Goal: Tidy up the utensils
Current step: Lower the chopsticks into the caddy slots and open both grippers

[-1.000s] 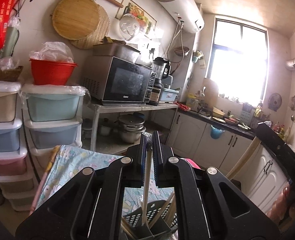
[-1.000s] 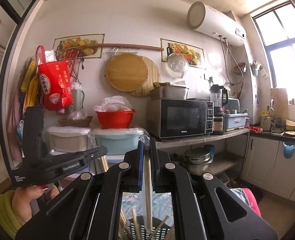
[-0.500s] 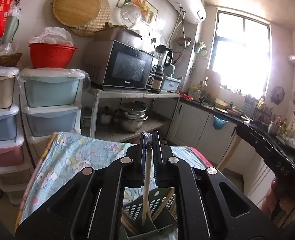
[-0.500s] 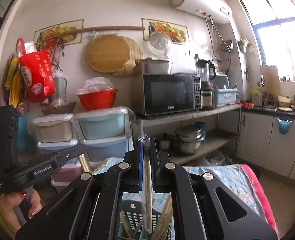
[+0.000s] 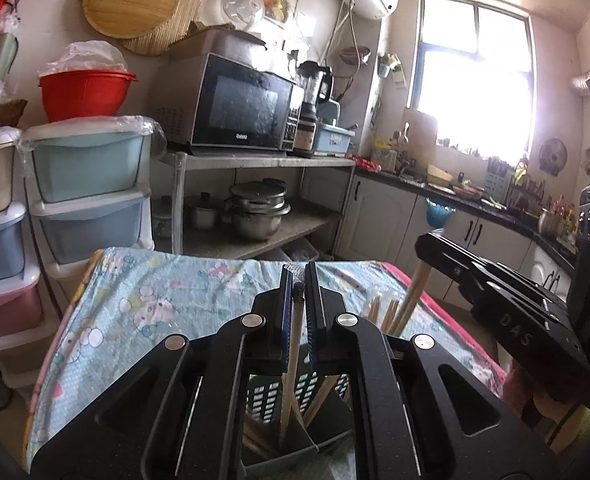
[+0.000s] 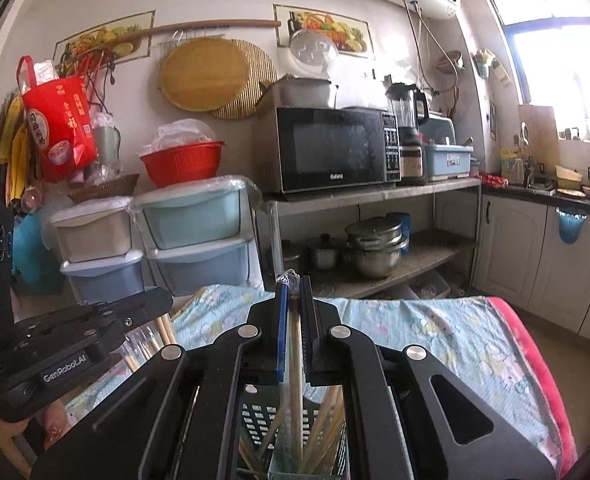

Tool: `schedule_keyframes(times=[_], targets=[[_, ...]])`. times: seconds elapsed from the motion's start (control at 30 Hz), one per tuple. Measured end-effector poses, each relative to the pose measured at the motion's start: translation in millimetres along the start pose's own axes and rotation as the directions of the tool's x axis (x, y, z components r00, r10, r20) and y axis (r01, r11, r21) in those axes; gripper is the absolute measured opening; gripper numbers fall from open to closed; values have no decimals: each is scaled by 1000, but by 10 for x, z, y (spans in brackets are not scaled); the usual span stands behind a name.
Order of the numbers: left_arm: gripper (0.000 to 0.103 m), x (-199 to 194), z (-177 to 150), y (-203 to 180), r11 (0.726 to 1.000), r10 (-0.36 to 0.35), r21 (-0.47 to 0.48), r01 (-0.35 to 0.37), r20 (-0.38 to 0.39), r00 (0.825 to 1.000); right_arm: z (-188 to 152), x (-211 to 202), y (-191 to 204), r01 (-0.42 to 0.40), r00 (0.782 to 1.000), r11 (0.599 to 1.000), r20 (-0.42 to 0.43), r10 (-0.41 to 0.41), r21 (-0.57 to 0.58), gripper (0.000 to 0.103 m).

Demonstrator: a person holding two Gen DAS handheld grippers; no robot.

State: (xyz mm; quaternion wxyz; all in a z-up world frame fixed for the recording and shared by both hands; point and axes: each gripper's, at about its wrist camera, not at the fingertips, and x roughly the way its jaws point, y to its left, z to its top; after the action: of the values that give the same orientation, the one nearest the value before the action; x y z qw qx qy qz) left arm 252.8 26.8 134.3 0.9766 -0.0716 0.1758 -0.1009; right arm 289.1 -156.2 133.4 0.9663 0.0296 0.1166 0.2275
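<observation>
Nearest the left wrist camera, the left gripper (image 5: 298,280) has its blue-padded jaws pinched on a single wooden chopstick (image 5: 291,360). That stick stands close to upright, its top end level with the fingertips and its long axis running down between the jaws, its lower end inside a black slotted utensil holder (image 5: 271,396) directly beneath. More chopsticks lean at angles inside the same holder.

In the right wrist view, the right gripper (image 6: 293,282) is likewise pressed together on a chopstick of its own (image 6: 295,380), also near vertical, top end at the fingertips and lower end pointing down into the black slotted holder (image 6: 255,416), among other sticks that lean there. A scrap of clear film sticks out above the jaw tips.

Each gripper shows in the other's view: the right one enters the left camera from the right with a stick hanging below it, and the left one enters the right camera from the lower left.

The holder stands on a table covered by a light blue cartoon-print cloth (image 5: 155,292) with a pink edge (image 6: 543,380). Beyond the table are stacked pastel plastic drawers (image 6: 193,220) with a red colander (image 6: 181,162) on top, then a metal shelf carrying a black microwave (image 6: 331,148) and, below it, steel pots (image 6: 375,244). Round bamboo mats (image 6: 207,74) hang on the far wall, and a bright window (image 5: 475,76) lights the counter.
</observation>
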Motion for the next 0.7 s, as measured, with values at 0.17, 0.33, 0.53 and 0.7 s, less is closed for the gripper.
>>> schedule_keyframes(times=[0.17, 0.33, 0.53, 0.7], targets=[[4, 72, -91, 35, 1000, -5, -5, 5, -42, 999, -91, 82, -28, -5, 1000, 1000, -31, 5, 15, 6], [4, 115, -171, 67, 1000, -17, -14, 16, -82, 996, -159, 125, -54, -1, 998, 1000, -60, 2, 22, 7], [4, 115, -218, 68, 999, -31, -26, 28, -120, 992, -211, 134, -84, 12, 996, 1000, -90, -10, 26, 7], [17, 86, -248, 70, 999, -26, -31, 22, -139, 990, -250, 109, -146, 27, 993, 999, -113, -22, 43, 10]])
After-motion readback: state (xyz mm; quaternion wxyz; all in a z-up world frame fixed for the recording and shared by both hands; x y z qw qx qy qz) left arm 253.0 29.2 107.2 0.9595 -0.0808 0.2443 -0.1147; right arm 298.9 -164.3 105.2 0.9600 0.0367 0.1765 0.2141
